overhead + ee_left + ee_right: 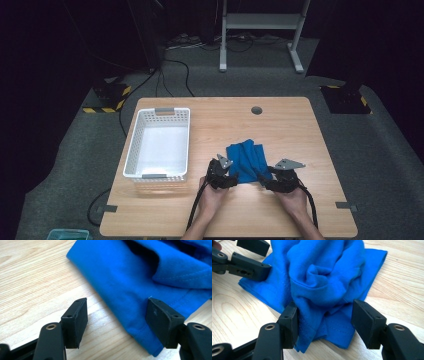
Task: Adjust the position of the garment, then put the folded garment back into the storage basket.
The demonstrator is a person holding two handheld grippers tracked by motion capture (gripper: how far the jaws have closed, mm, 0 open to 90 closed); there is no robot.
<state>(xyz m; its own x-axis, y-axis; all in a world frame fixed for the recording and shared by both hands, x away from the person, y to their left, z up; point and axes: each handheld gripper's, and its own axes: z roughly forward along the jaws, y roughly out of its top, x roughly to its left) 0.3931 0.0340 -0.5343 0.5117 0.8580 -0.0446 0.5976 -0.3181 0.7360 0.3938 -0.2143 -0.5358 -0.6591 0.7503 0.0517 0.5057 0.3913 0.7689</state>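
Both hands reach forward over the near edge of the bench (310,150), side by side. The left gripper (223,176) sits at the left near corner of the crumpled blue cloth (246,159), its jaws spread around the hem. The right gripper (274,181) meets the right corner, jaws parted with cloth between them. A white basket (134,145) stands to the left.

cloth (322,277): blue knit fabric, soft, matt, stitched hems
table (280,125): light wood grain, smooth, faint sheen
basket (131,145): white plastic, perforated walls, at 9 o'clock
pads (76,317): black plastic, matt
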